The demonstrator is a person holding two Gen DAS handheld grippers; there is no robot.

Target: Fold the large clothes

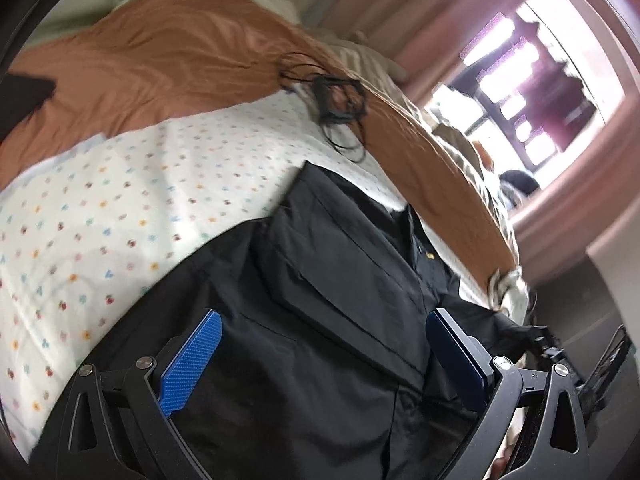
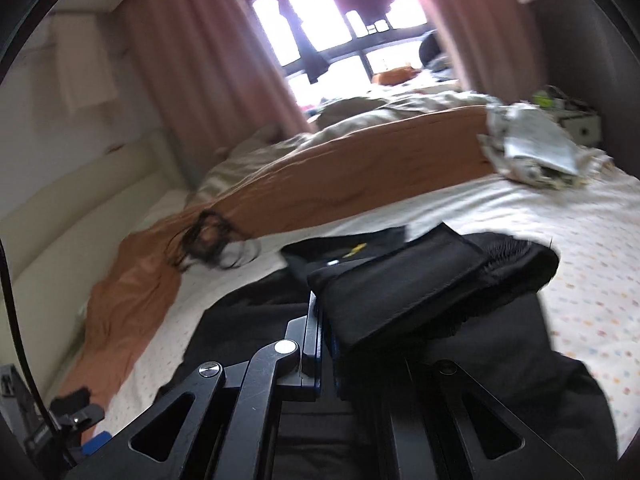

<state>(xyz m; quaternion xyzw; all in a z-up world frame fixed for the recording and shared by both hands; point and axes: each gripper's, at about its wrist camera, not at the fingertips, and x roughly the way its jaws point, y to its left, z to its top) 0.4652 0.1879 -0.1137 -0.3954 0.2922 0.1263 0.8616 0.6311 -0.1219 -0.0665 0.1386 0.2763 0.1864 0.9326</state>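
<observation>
On the bed's dotted sheet (image 1: 100, 208) lies the black garment (image 1: 320, 280), its long axis running away toward the orange blanket (image 1: 160, 52). The left claw (image 1: 324, 332) hovers over it, pads spread, gripping nothing. The right claw (image 2: 326, 320) is clamped on a folded black edge (image 2: 420, 280), lifted above the rest, so it looks best placed to carry the fold across.

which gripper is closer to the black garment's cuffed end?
Right. The right gripper is clamped on the cuffed end; the left gripper hovers open above the black garment.
</observation>
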